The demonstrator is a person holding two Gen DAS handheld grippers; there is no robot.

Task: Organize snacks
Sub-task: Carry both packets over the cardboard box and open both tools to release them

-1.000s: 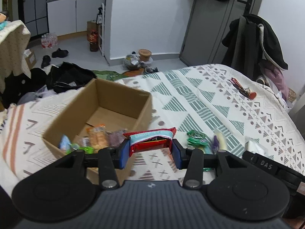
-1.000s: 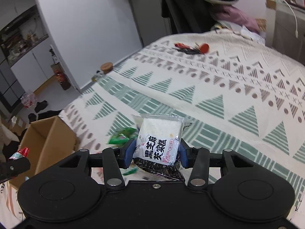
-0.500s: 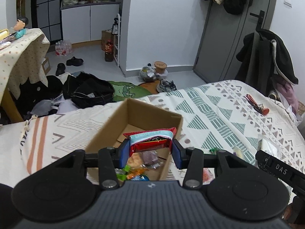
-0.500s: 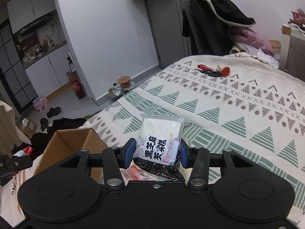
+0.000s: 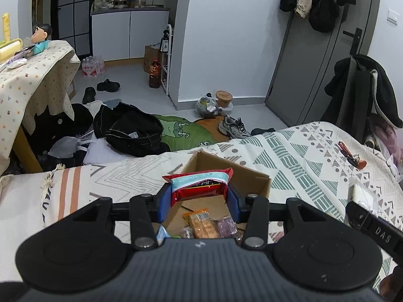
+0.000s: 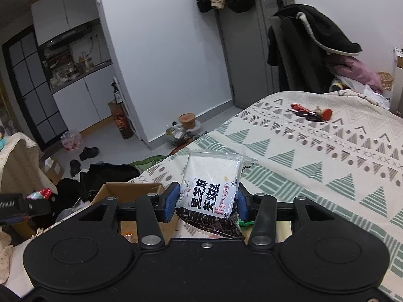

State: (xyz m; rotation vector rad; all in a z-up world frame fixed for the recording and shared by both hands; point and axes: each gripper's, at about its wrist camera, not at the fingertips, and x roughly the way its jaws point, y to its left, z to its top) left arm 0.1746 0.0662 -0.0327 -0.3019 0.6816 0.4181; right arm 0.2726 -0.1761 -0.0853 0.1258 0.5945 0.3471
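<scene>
My left gripper [image 5: 199, 197] is shut on a red snack packet [image 5: 197, 185] and hangs over the open cardboard box [image 5: 249, 177] on the bed. Several snack packs [image 5: 204, 224] lie on the box floor. My right gripper [image 6: 207, 198] is shut on a white and black sesame cake pack [image 6: 210, 188], held above the bed just right of the same cardboard box [image 6: 131, 188]. The right gripper's side [image 5: 372, 226] shows at the right edge of the left wrist view, with the white pack [image 5: 362, 195] in it.
The patterned bedspread [image 6: 314, 163] stretches right, with red-tagged keys [image 6: 311, 113] lying on it. A green wrapper [image 6: 245, 223] peeks beside the right finger. Black bags [image 5: 133, 130], shoes [image 5: 233, 127] and a draped table [image 5: 32, 75] crowd the floor beyond the bed edge.
Both grippers rose and moved left with their packets. The left one now hangs over the box, where it was beside the box's right wall. The right one came closer to the box.
</scene>
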